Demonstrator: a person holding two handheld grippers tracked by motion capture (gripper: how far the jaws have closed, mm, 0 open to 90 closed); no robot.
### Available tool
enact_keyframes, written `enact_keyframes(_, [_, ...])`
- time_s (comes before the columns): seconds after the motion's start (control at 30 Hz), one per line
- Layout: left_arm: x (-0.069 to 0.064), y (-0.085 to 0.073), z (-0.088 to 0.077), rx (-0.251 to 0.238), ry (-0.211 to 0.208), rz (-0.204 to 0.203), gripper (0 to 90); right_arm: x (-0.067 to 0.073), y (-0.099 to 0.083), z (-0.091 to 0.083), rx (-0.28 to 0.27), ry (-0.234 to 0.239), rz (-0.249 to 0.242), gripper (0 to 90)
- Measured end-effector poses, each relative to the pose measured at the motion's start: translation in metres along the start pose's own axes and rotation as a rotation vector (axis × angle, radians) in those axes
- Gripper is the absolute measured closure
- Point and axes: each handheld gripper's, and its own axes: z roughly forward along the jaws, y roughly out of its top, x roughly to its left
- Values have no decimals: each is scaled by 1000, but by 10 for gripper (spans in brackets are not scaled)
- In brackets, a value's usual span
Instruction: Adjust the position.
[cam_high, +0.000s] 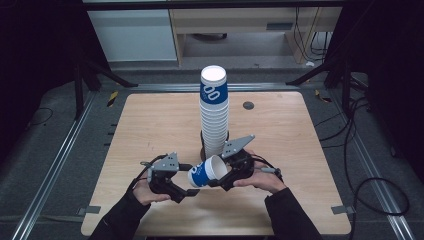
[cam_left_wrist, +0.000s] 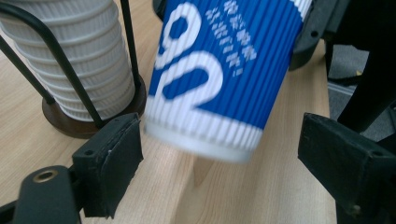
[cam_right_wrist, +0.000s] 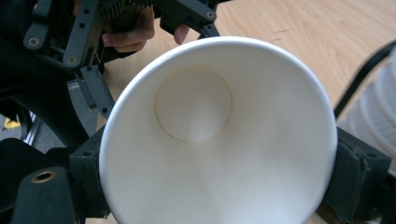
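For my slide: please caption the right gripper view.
Right gripper clamps a paper cup at its rim, mouth toward camera.

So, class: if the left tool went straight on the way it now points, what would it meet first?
Most likely the blue and white paper cup, whose base hangs between the open jaws of the left tool without touching them. The right tool grips that cup near its rim. Depth is hard to judge.

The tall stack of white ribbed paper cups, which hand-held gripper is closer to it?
Right. The right hand-held gripper, holding the blue and white ribbed paper cup, sits just beside the foot of the tall stack of white ribbed paper cups. The left hand-held gripper is farther off to the left, open.
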Motion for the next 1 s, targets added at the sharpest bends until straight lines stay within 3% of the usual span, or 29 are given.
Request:
enact_keyframes(0.27, [1, -1, 5, 34, -3, 7, 145, 3, 10, 15, 27, 40, -18, 147])
enact_keyframes(0.5, [1, -2, 4, 31, -13, 3, 243, 4, 13, 14, 22, 63, -18, 146])
enact_keyframes(0.63, [0, -2, 4, 36, -12, 20, 254, 5, 13, 13, 23, 66, -17, 141])
enact_keyframes(0.83, [1, -3, 2, 21, -4, 13, 260, 8, 13, 8, -34, 27, -43, 106])
enact_keyframes(1.0, [5, -4, -3, -2, -3, -10, 260, 5, 9, -13, -85, -11, -19, 87])
